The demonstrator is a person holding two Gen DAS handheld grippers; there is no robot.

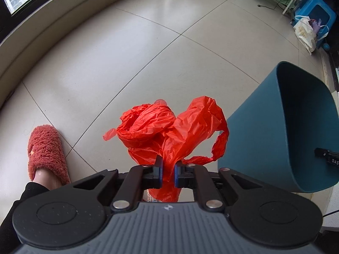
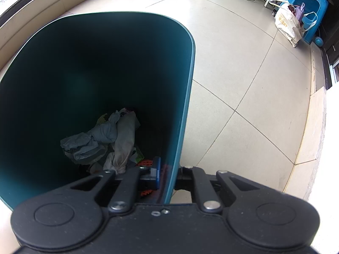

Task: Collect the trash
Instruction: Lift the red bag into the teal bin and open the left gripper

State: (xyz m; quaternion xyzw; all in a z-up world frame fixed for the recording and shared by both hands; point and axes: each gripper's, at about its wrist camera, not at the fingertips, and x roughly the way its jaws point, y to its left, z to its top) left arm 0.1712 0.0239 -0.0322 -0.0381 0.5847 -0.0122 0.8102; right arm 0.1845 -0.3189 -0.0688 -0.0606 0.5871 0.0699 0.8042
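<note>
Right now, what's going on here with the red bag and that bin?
A person is tidying up trash with a handheld gripper in each hand. The left gripper is clamped on a crumpled red plastic bag, held above the tiled floor beside the teal bin. The right gripper is clamped on the bin's wall. Crumpled paper and wrappers already lie at the bottom. The person's slipper shows at the left.

Glossy beige tiled floor (image 1: 161, 48), dark grout lines. On it: fuzzy rust-red slipper (image 1: 47, 152) worn on a foot; far from slipper, blue plastic stool (image 1: 315, 14), cream tote bag (image 1: 305, 32) leaning against it.
</note>
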